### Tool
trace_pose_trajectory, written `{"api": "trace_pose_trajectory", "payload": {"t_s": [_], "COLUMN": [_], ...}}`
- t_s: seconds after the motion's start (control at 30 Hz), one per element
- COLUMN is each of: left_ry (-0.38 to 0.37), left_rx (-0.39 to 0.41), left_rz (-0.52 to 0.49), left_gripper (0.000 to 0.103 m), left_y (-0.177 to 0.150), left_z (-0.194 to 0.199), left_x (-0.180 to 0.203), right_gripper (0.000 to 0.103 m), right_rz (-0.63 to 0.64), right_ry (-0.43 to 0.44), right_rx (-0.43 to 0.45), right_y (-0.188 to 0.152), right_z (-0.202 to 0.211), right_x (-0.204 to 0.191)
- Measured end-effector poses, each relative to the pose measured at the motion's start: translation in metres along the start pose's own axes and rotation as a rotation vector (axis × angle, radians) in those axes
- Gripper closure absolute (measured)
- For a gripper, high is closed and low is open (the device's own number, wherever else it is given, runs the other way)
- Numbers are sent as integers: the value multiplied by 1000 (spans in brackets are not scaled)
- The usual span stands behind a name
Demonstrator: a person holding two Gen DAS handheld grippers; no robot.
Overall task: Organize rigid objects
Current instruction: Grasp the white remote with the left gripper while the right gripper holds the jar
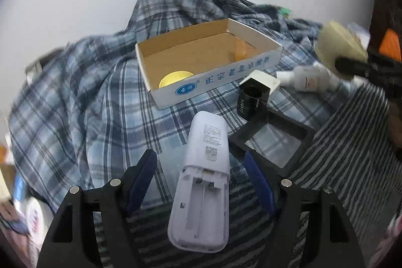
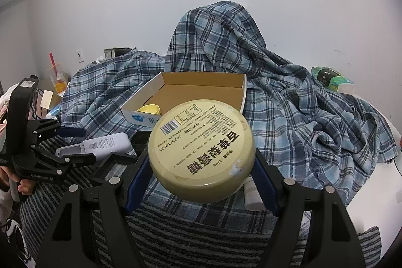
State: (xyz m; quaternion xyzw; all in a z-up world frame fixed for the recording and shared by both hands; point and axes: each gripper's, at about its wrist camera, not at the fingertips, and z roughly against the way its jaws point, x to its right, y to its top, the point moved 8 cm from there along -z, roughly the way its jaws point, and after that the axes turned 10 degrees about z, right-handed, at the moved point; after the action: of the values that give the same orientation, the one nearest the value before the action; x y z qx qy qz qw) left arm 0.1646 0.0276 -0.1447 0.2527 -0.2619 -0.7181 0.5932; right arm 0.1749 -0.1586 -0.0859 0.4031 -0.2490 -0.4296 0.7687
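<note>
Low in the left wrist view, the left gripper (image 1: 201,165) stands released, its blue pads clear of the white remote (image 1: 203,180) lying between them on the cloth. Above it, at centre, the cardboard box (image 1: 253,62) holds only a yellow lid (image 1: 176,79); a black bottle (image 1: 251,99) and a white tube (image 1: 309,79) wait at right. Centre of the right wrist view, the right gripper (image 2: 199,162) clamps a round tin (image 2: 201,150) short of the box. Sorting looks barely begun.
</note>
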Motion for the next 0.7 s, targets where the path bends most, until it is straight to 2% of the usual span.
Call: {"api": "trace_pose_trajectory", "payload": {"t_s": [0.1,0.2,0.3,0.43,0.53,0.7], "left_ry": [56,73,39,49,51,-5], "left_rx": [-11,-47,-70,-42,19,110], "left_rz": [-82,-97,-80,-108,-107,-10], "left_gripper": [31,35,60,61,61,61], "left_y": [-1,-5,-7,-11,-7,2], "left_z": [-6,-17,-22,-18,-7,26], "left_x": [6,3,1,6,7,8], "right_gripper": [29,29,29,29,29,29], "right_rz": [3,2,2,4,2,1], "right_ry": [1,2,2,1,1,2], "right_rx": [0,0,1,-2,0,-4], "right_y": [0,0,0,0,0,0], "right_z": [0,1,1,1,1,0], "right_x": [-1,0,-1,-1,0,0]}}
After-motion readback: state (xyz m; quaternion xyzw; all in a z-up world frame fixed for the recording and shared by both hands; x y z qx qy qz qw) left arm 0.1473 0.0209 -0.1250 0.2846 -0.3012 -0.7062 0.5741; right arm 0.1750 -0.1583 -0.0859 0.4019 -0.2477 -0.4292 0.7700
